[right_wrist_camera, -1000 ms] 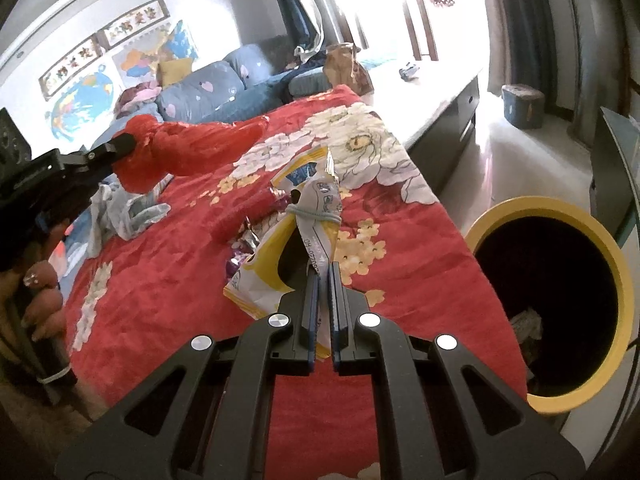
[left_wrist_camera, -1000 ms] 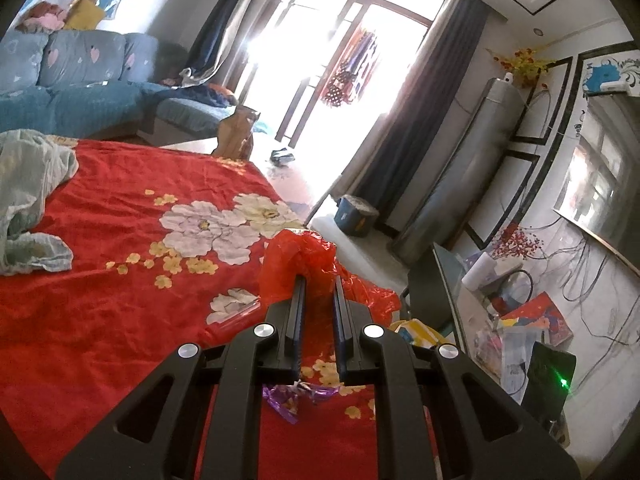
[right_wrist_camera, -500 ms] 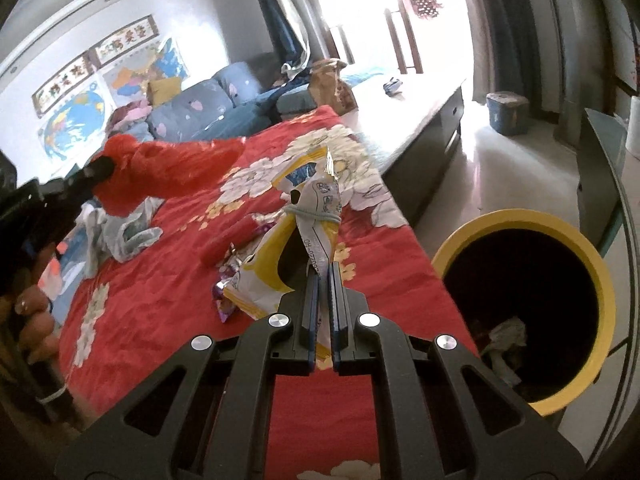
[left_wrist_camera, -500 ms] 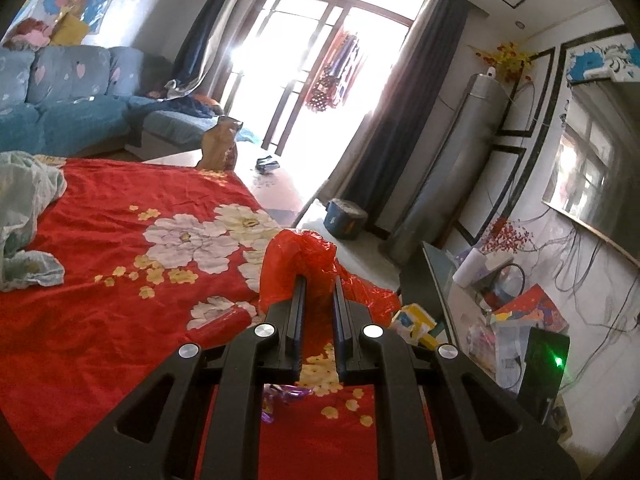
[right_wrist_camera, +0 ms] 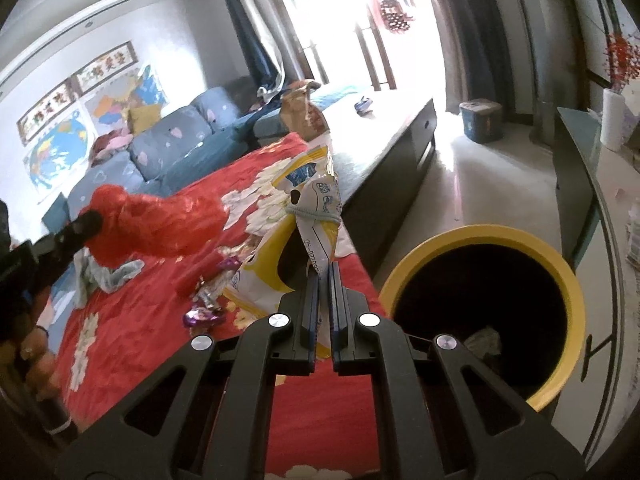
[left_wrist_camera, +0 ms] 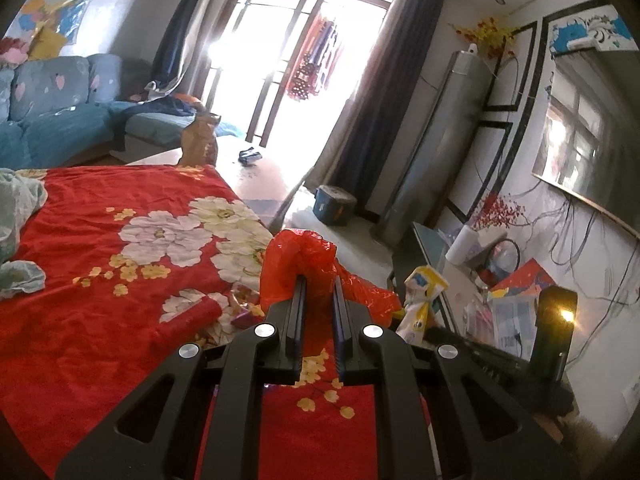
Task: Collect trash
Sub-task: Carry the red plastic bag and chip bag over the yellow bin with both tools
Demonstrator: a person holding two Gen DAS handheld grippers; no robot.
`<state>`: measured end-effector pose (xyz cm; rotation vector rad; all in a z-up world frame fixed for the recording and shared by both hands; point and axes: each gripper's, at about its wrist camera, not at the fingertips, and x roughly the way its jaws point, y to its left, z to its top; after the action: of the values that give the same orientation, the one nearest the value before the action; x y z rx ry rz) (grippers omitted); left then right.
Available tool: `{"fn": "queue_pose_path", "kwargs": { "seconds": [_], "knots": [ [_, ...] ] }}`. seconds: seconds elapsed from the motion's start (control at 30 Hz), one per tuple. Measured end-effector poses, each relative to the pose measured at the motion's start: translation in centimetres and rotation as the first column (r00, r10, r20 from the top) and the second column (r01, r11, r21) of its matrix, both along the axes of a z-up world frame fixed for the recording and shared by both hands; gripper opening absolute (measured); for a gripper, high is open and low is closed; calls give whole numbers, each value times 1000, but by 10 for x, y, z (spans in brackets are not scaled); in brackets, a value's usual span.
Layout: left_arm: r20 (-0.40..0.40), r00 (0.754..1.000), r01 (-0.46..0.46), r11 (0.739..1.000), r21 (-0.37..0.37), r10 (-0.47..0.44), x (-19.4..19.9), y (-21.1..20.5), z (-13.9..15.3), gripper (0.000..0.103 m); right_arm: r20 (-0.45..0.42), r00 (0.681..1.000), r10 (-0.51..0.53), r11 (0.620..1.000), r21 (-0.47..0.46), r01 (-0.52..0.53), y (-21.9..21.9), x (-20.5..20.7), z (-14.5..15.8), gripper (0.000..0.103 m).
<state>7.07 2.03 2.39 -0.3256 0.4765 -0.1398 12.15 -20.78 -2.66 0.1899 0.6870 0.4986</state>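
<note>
My left gripper [left_wrist_camera: 318, 280] is shut on a crumpled red plastic bag [left_wrist_camera: 298, 260], which hangs above the red flowered cloth [left_wrist_camera: 100, 300]. The same red bag [right_wrist_camera: 160, 220] shows at the left of the right wrist view, at the tip of the left gripper [right_wrist_camera: 90, 218]. My right gripper [right_wrist_camera: 323, 270] is shut on a yellow and white snack bag [right_wrist_camera: 316, 208] tied with a band, held up above the cloth's edge. That snack bag [left_wrist_camera: 420, 300] also appears in the left wrist view. A yellow-rimmed black bin [right_wrist_camera: 560, 276] stands just right of it, with some trash inside.
Purple candy wrappers [right_wrist_camera: 204, 312] and a pale crumpled bag [right_wrist_camera: 112, 276] lie on the cloth. A brown paper bag [right_wrist_camera: 302, 112] stands at the far end of the table. A blue sofa [right_wrist_camera: 160, 152] is behind, a glass stand [right_wrist_camera: 592, 200] on the right.
Both grippers have moved toward the bin side with their loads. The bin now looms larger and closer in the right wrist view; the snack bag has come into the left wrist view.
</note>
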Motion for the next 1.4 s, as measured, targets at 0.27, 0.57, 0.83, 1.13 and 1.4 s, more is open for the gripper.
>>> {"fn": "queue_pose_path", "kwargs": {
  "seconds": [0.27, 0.57, 0.83, 1.13, 1.4],
  "knots": [
    [-15, 999, 34, 999, 21, -34, 6, -17, -4, 11, 2, 998, -65, 998, 18, 65, -22, 6, -1, 2],
    [-34, 997, 70, 996, 47, -68, 12, -36, -11, 11, -5, 991, -137, 990, 32, 137, -43, 11, -4, 2],
    [-58, 993, 102, 992, 78, -98, 18, -55, -20, 11, -13, 982, -191, 981, 35, 191, -65, 18, -10, 2],
    [-90, 985, 155, 981, 120, -145, 30, -84, -32, 11, -27, 971, -236, 971, 31, 236, -81, 25, -17, 2],
    [-117, 975, 207, 964, 164, -190, 37, -116, -46, 11, -26, 959, -281, 959, 20, 282, -96, 27, -22, 2]
  ]
}}
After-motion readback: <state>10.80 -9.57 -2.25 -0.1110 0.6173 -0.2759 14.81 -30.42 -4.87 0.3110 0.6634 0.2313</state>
